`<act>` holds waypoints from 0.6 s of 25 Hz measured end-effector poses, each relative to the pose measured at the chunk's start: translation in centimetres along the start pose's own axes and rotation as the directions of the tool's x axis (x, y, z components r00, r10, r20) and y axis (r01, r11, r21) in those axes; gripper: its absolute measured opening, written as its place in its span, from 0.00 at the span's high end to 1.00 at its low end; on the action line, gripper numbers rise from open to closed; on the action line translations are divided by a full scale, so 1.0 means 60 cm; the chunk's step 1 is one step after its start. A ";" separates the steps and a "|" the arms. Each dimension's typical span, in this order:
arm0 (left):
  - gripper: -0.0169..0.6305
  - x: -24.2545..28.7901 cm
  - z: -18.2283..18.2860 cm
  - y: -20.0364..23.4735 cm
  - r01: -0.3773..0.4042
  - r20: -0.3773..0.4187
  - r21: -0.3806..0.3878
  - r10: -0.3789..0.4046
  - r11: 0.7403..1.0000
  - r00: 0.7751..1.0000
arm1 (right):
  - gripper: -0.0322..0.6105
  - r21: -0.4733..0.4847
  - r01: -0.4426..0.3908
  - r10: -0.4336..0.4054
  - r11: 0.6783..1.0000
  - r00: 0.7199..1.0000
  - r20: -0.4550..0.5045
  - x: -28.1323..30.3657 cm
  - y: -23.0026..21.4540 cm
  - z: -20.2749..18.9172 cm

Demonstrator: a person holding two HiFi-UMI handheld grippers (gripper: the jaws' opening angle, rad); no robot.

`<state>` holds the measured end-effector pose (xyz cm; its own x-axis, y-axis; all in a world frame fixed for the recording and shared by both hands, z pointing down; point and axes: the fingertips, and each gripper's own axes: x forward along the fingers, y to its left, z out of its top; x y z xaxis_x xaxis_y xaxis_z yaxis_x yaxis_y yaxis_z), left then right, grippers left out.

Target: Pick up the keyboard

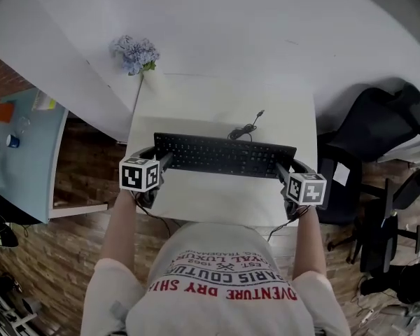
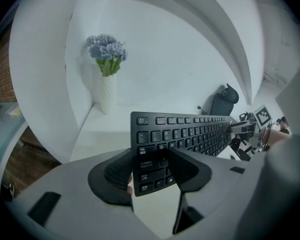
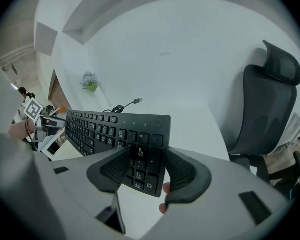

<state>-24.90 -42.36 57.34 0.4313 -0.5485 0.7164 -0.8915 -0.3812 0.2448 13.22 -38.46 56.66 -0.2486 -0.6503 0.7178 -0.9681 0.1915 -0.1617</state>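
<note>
A black keyboard [image 1: 224, 156] hangs level above the white desk [image 1: 217, 205], held at both ends. My left gripper [image 1: 164, 161] is shut on its left end; in the left gripper view the pads clamp the keyboard [image 2: 190, 134] at the Tab and Caps Lock keys, at the gripper [image 2: 150, 169]. My right gripper [image 1: 283, 172] is shut on the right end; in the right gripper view its pads pinch the keyboard [image 3: 105, 129] at the number pad, at the gripper [image 3: 147, 171]. The keyboard's cable [image 1: 246, 128] trails onto the desk behind it.
A white vase of blue flowers [image 1: 135, 53] stands at the desk's far left corner. A black office chair [image 1: 385, 124] sits to the right of the desk, with more dark gear beyond. A pale blue table [image 1: 28, 152] with small items is at left. White walls enclose the desk.
</note>
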 end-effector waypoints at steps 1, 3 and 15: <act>0.61 -0.006 0.015 -0.001 0.001 0.019 0.006 -0.002 1.000 1.000 | 0.57 -0.009 0.006 -0.006 1.000 1.000 0.021 -0.008 0.001 0.017; 0.61 -0.020 0.051 -0.003 0.005 0.061 0.024 -0.006 1.000 0.998 | 0.57 -0.022 0.013 -0.012 1.000 0.998 0.063 -0.023 0.003 0.052; 0.61 -0.129 0.236 -0.034 -0.008 0.288 0.141 -0.033 0.990 0.957 | 0.57 -0.060 0.046 -0.027 0.997 0.956 0.293 -0.129 0.022 0.213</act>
<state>-24.45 -47.87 42.03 0.4822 -0.7264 0.4897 -0.8664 -0.4781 0.1439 13.44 -42.55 42.21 -0.2214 -0.8418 0.4923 -0.9748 0.2050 -0.0879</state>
